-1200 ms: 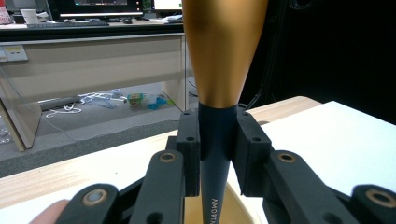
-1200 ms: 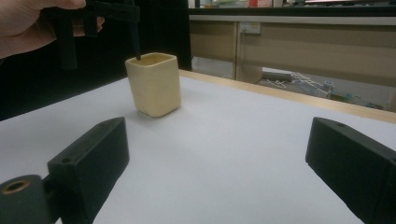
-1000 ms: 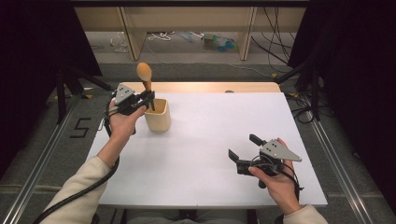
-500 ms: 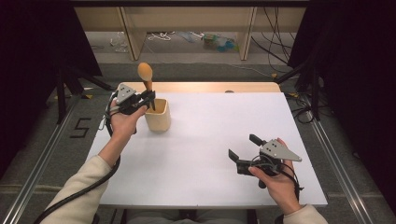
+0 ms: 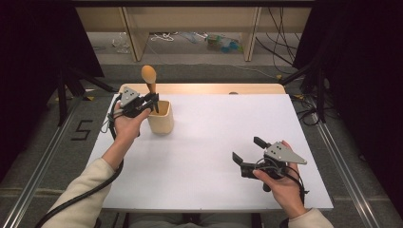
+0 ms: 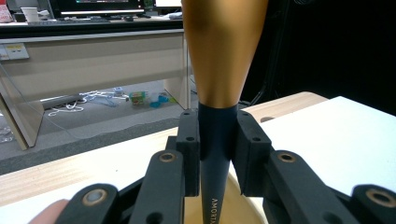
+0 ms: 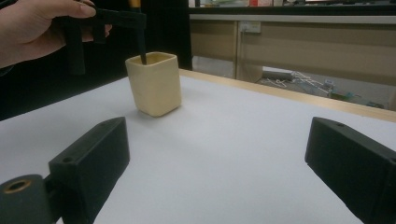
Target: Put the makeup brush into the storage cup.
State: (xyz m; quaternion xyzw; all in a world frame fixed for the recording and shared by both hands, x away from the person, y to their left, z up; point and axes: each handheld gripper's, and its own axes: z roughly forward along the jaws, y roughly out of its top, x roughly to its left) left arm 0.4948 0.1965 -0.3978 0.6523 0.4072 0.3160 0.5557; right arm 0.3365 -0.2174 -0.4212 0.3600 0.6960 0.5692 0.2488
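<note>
**Inspector:** Nothing has moved since the earlier frame, operator: both of your hands sit where they were, and the spoon stands at the same height. Your left claw point(image 6: 217, 140) is clenched on the dark handle of the wooden spoon point(image 5: 148, 76), just under the point where the wood begins. The handle runs straight down from the claw into the cream holder point(image 5: 160, 117), which stands directly beneath it and just beside your left hand point(image 5: 126, 124). The bowl of the spoon rises above the claw.

**Operator:** And my right?

**Inspector:** Your right claw point(image 7: 219, 172) is released, jaws wide and nothing between them. It hangs low over the white counter point(image 5: 214, 142), well apart from the holder, which lies ahead of it and off to its left.

**Operator:** So what does the standstill mean for the job?

**Inspector:** By my judgement, you are paused between steps. The spoon's end is already inside the holder, yet your grip has not let go, so the pictures cannot tell me whether you are setting it in or drawing it out. If you are placing it, release only once the handle rests on the bottom; the holder looks light and could tip towards your left claw if the spoon leans.
</note>
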